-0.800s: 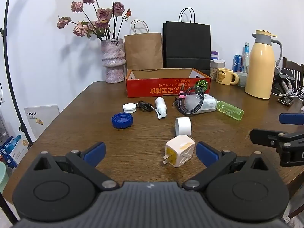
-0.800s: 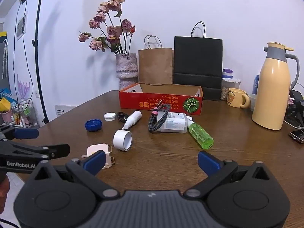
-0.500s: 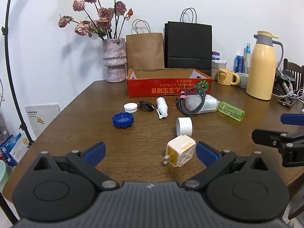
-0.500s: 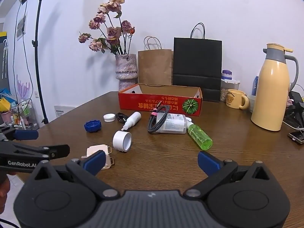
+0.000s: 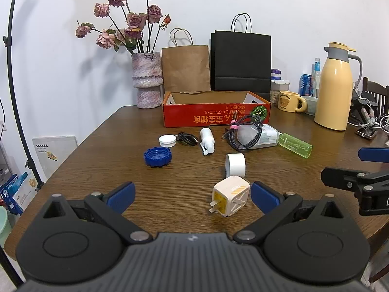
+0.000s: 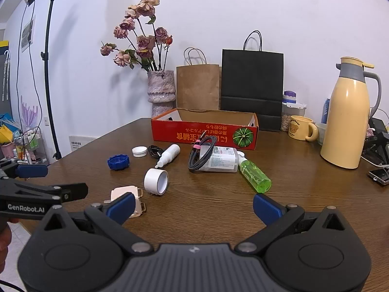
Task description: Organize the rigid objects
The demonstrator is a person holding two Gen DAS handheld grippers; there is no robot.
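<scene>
Above table (image 5: 170, 194), left tool (image 5: 192, 193) wide open, empty, right tool (image 6: 193, 203) likewise

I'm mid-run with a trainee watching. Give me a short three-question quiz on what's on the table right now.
1. True or false: the red box already holds the blue cap.
2. What lies nearest the left tongs? A) white charger plug B) green bottle C) yellow mug
3. The braided cable rests against the ____ bottle.

Key: 1 false; 2 A; 3 clear
</scene>
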